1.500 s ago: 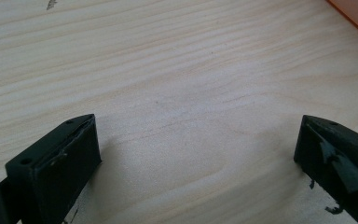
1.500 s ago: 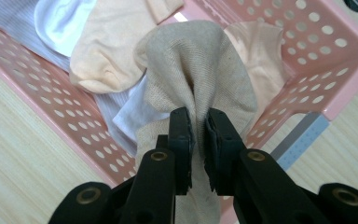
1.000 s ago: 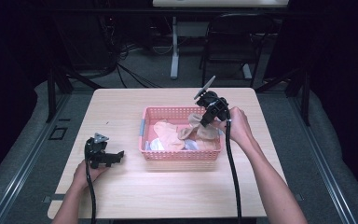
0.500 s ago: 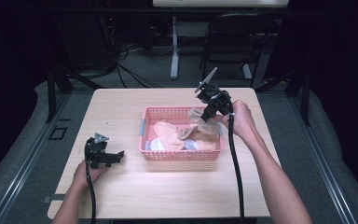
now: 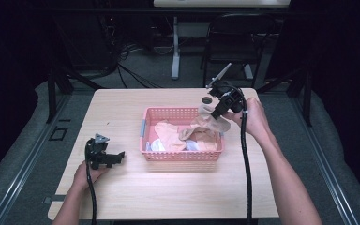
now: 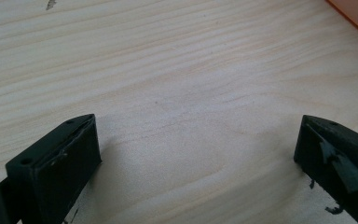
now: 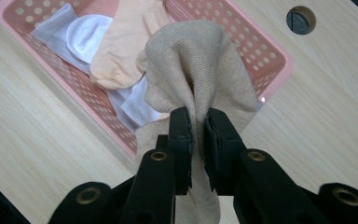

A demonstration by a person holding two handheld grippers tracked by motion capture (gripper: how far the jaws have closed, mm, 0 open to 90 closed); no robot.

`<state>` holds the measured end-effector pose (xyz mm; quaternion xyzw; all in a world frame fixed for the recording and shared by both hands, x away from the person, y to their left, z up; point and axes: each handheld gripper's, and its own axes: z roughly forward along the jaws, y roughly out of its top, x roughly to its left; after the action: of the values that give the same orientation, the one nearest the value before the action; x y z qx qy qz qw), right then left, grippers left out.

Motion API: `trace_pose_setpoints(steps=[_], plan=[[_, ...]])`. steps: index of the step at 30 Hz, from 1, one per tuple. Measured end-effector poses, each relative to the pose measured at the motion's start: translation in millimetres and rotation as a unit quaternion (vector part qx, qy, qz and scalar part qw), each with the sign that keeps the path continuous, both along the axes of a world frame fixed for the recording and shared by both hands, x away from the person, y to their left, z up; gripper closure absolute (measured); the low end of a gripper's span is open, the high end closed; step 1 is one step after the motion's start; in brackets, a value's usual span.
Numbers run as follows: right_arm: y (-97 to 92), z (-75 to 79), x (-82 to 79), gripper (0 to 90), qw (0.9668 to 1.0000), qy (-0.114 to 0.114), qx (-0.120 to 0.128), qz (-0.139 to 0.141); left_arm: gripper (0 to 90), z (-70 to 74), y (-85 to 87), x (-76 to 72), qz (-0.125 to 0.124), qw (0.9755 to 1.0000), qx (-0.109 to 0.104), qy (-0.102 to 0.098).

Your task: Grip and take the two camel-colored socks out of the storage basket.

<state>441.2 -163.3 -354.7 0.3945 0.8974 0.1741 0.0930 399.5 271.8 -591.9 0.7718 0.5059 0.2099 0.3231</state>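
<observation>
High view: one wooden table [image 5: 122,117], one pink perforated basket [image 5: 168,114] at centre frame, two grippers. Right gripper [image 5: 214,112] sits over the basket's upper right corner, holding one beige sock [image 5: 206,123] that drapes down from it into the basket. Under that sock lies a peach sock [image 5: 166,133], plus bits of white and pale fabric at the basket's lower left; the exact count in the pile is hard to make out. Left gripper [image 5: 118,157] rests on the table at lower left of frame, well apart from the basket, jaws spread with nothing between them. One round hole [image 5: 206,100] in the tabletop just above the right gripper. Both forearms are cut off by the bottom edge.

Left gripper view: two black blocky jaws at lower left and lower right, wide apart, bare light wood grain between. A sliver of the basket [image 6: 356,14] in the upper right corner, cut off.

Right gripper view: jaws nearly closed, pinching a fold of the beige sock [image 7: 196,65] at centre frame; ribbed knit, bunched, hanging both above and below the pads. Basket [image 7: 265,51] runs across the upper half, plastic with small round holes. Inside: peach sock [image 7: 126,42], one white sock [image 7: 86,35], greyish-lilac ribbed fabric partly hidden underneath. Table hole [image 7: 301,19] upper right.
</observation>
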Motion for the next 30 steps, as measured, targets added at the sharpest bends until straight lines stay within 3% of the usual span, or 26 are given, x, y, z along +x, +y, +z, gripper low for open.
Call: trace_pose_setpoints(steps=[13,21,30], plan=[[-50.2,4.7,-7.4,81.3,0.9996,0.003,0.007,-0.027,0.0,0.0,0.0,0.0,0.0,1.0,0.0,0.0],[-74.7,-0.8,-12.2,81.4,0.9991,0.008,0.0,-0.041,0.0,0.0,0.0,0.0,0.0,1.0,0.0,0.0],[-98.9,-11.3,-17.6,81.4,0.9974,0.006,0.012,-0.071,0.0,0.0,0.0,0.0,0.0,1.0,0.0,0.0]])
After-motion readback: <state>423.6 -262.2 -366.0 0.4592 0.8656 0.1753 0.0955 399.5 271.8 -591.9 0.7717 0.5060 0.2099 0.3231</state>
